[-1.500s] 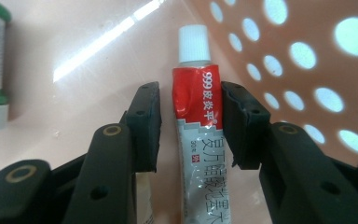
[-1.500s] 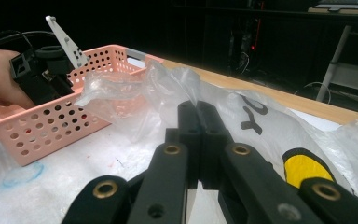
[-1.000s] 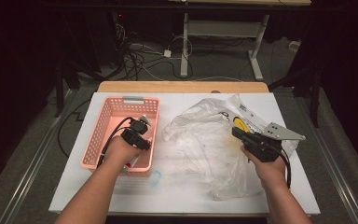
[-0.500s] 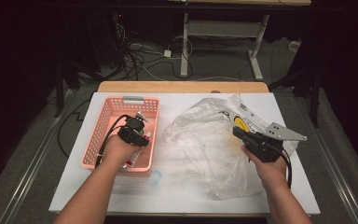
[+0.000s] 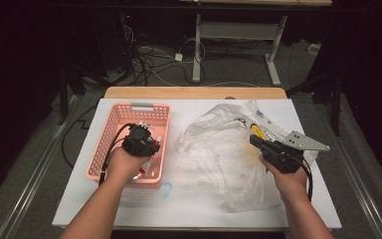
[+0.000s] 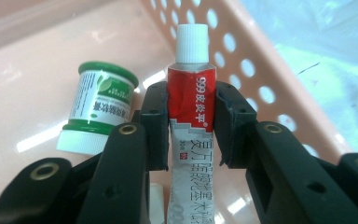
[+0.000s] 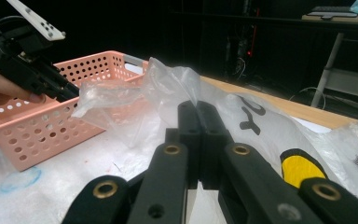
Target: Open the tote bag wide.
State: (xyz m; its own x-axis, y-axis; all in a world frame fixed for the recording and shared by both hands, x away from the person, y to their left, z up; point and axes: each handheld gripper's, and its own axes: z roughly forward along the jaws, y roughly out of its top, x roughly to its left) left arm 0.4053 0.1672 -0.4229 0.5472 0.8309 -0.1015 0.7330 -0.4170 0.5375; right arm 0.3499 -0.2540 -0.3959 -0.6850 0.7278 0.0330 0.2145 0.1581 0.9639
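Note:
My left gripper (image 5: 146,140) hovers over the pink perforated basket (image 5: 129,107), shut on a red and white ointment tube (image 6: 189,112) with a white cap; the tube stands upright between the pads of that gripper (image 6: 190,95). A small white jar (image 6: 100,109) with a green lid lies on the basket floor (image 6: 37,70) beside it. My right gripper (image 5: 255,141) is at the right edge of a crumpled clear plastic bag (image 5: 219,144). Its jaws are closed together (image 7: 196,109) and pinch a raised fold of the bag (image 7: 168,84).
The white table (image 5: 189,209) carries a blue ring (image 5: 165,189) just in front of the basket. A yellow and black print shows on the bag (image 7: 300,170). The left gripper (image 7: 70,91) appears over the basket (image 7: 37,130) in the right gripper view. Cables lie on the floor beyond.
My left gripper has risen slightly over the basket with the tube still in it. The right gripper and the bag have kept still.

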